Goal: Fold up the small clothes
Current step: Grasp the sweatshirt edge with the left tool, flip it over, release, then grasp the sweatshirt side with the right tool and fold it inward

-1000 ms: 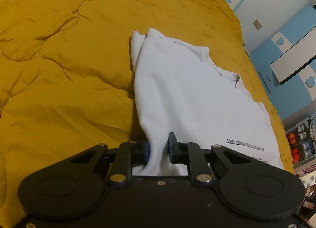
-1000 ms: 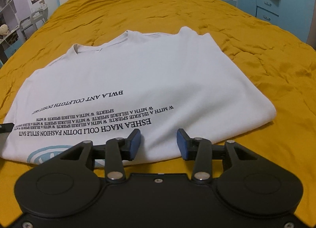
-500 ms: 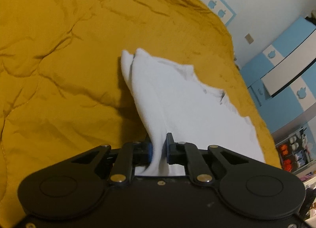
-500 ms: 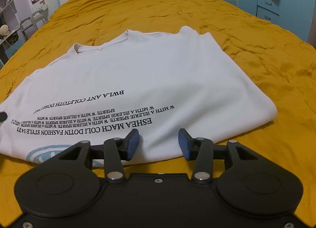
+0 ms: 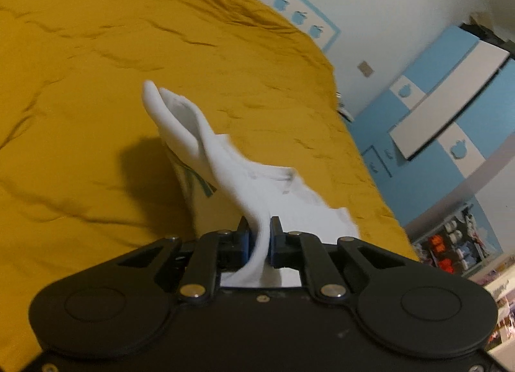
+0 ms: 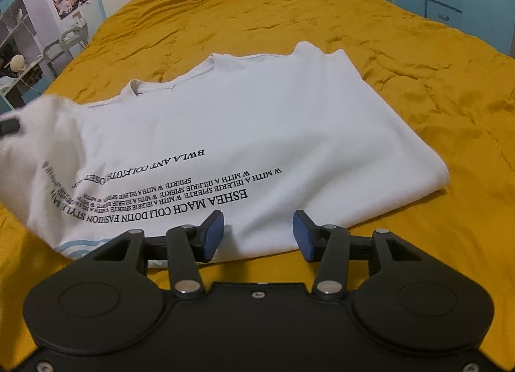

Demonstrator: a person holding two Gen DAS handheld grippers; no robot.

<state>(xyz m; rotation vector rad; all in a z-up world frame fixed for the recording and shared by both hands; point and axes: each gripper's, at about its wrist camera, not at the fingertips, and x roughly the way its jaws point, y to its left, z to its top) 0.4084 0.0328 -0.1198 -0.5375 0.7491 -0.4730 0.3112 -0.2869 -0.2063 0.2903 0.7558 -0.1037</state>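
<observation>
The white T-shirt [image 6: 257,134] lies on the bed with a yellow blanket [image 6: 418,66], its printed text facing up. The left gripper [image 5: 260,230] is closed on the shirt's side edge and holds this edge up off the blanket. The right gripper [image 6: 257,230] is at the hem; its fingers [image 6: 214,233] have just been opening a little and stand apart, one on each side of the cloth, not pressing it. A blue cabinet [image 5: 450,108] stands beside the bed, well apart from the shirt.
</observation>
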